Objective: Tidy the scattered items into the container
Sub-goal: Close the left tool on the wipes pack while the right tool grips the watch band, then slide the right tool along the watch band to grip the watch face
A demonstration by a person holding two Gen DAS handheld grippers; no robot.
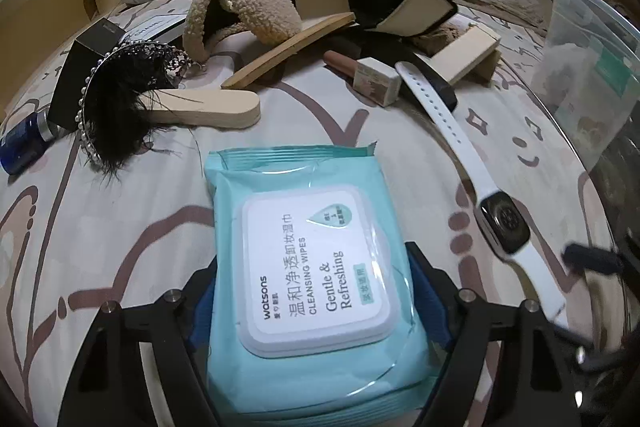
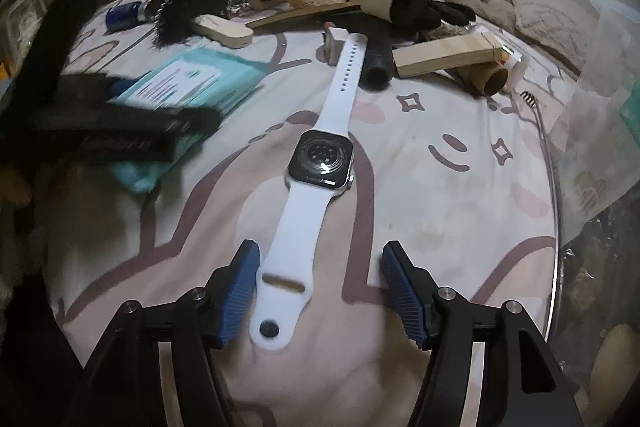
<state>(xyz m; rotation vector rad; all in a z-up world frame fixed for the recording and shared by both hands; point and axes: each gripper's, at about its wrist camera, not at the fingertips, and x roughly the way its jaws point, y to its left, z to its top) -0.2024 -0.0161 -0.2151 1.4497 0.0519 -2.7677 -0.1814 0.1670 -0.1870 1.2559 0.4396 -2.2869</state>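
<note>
Here the pack of cleansing wipes [image 1: 308, 267] is bracketed by the left gripper [image 1: 316, 291], whether pinched cannot be told. Just beside the pack, the white smartwatch [image 2: 320, 163] lies free between the right gripper's [image 2: 320, 287] parted jaws; its limp strap could slip out if pinched off-centre.

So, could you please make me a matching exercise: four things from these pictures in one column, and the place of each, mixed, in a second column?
1 pack of wipes
2 white watch
3 blue bottle
4 clear container

A beside the black box
B strap end inside the right gripper
C far right, left wrist view
D inside the left gripper

Pairs: 1-D, 2-B, 3-A, 4-C
</note>
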